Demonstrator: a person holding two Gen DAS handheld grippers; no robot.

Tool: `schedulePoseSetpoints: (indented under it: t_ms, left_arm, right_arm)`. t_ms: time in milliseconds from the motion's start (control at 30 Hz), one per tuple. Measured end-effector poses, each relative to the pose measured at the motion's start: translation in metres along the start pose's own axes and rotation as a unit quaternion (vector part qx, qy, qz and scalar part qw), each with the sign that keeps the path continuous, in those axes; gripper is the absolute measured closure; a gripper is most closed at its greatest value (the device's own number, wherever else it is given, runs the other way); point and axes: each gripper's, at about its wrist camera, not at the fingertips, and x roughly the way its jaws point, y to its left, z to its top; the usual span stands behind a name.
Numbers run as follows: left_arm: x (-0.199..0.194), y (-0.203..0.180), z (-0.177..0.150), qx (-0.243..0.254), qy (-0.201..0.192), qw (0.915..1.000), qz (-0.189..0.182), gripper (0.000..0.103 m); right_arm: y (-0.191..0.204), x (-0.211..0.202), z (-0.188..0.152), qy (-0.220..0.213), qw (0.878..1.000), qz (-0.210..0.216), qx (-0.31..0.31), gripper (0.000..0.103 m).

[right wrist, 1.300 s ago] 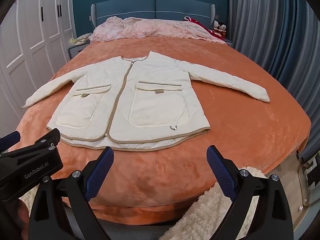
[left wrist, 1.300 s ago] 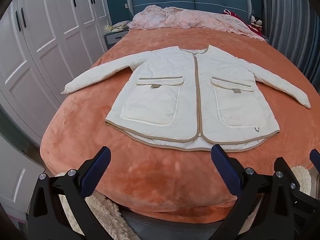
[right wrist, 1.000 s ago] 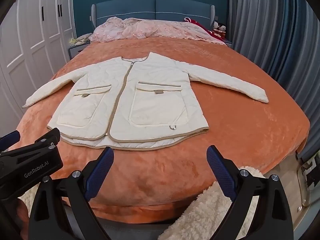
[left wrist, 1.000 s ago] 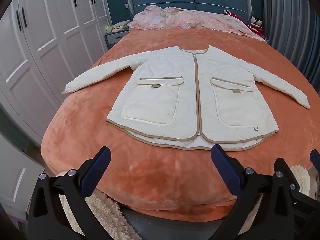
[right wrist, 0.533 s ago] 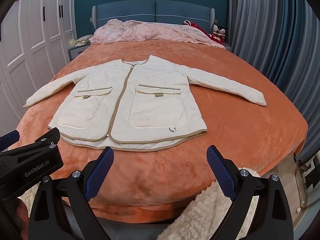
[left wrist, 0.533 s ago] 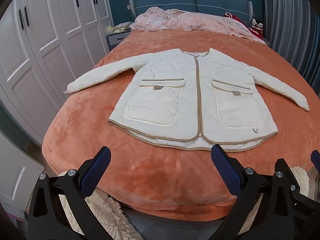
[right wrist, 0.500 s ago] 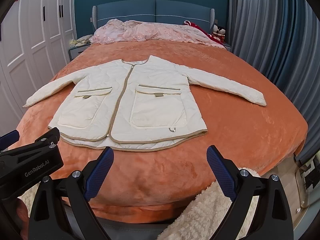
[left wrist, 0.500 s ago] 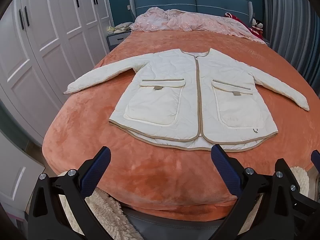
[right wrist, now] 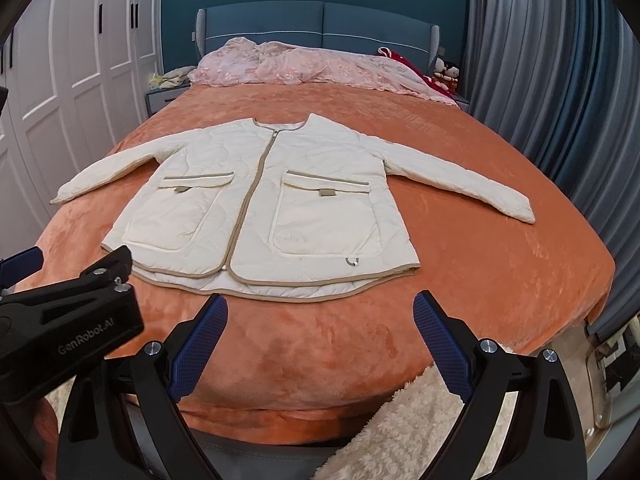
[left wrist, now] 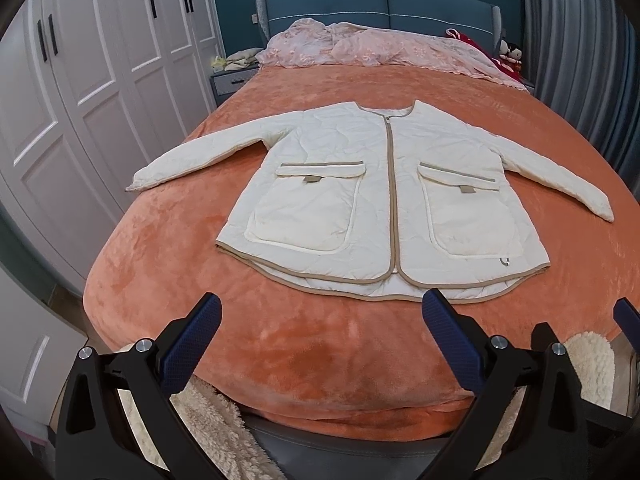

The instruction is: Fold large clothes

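Cream jacket (left wrist: 384, 204) laid flat, zipped, sleeves spread, on the orange bed (left wrist: 280, 340), with pink bedding (left wrist: 380, 46) heaped at the headboard and wardrobes (left wrist: 100, 80) alongside; left claw (left wrist: 320, 340) and right claw (right wrist: 320, 336) held wide and empty.

Home bedroom. Large bed (left wrist: 320, 344) with orange plush blanket, blue padded headboard (left wrist: 380, 4), pink bedding (right wrist: 320, 66) heaped at head. White panelled wardrobe (left wrist: 100, 60) along one side, grey curtains (right wrist: 560, 60) opposite, nightstand (left wrist: 230, 82) by headboard.

Black gripper (right wrist: 320, 334) frames, blue textured pads (right wrist: 198, 346), silver screws, "GenRobot.AI" lettering
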Motion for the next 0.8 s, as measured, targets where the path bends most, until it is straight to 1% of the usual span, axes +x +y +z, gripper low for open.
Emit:
schedulePoseSetpoints:
  t_ms: [133,267,300,333,800]
  left_arm:
    - [-0.001,-0.002,-0.001,-0.005,-0.001,1.0,0.003,0.005]
    - [-0.002,-0.008,-0.002,-0.006,-0.001,1.0,0.004,0.005]
    - [-0.001,0.005,0.001,-0.008,0.0,1.0,0.002,0.005]
    - [-0.001,0.007,0.0,-0.009,-0.001,1.0,0.001,0.005]
    - [0.0,0.009,-0.001,-0.009,0.0,1.0,0.003,0.005]
  right_arm:
    - [-0.004,-0.001,0.001,0.0,1.0,0.0,0.012,0.011]
    - [-0.004,-0.003,0.001,-0.003,1.0,-0.002,0.009,0.011]
    - [-0.003,-0.003,0.001,-0.004,1.0,-0.002,0.008,0.011]
    - [-0.004,-0.003,0.001,-0.004,1.0,-0.002,0.008,0.011]
    - [-0.007,-0.004,0.002,-0.005,1.0,-0.003,0.015,0.011]
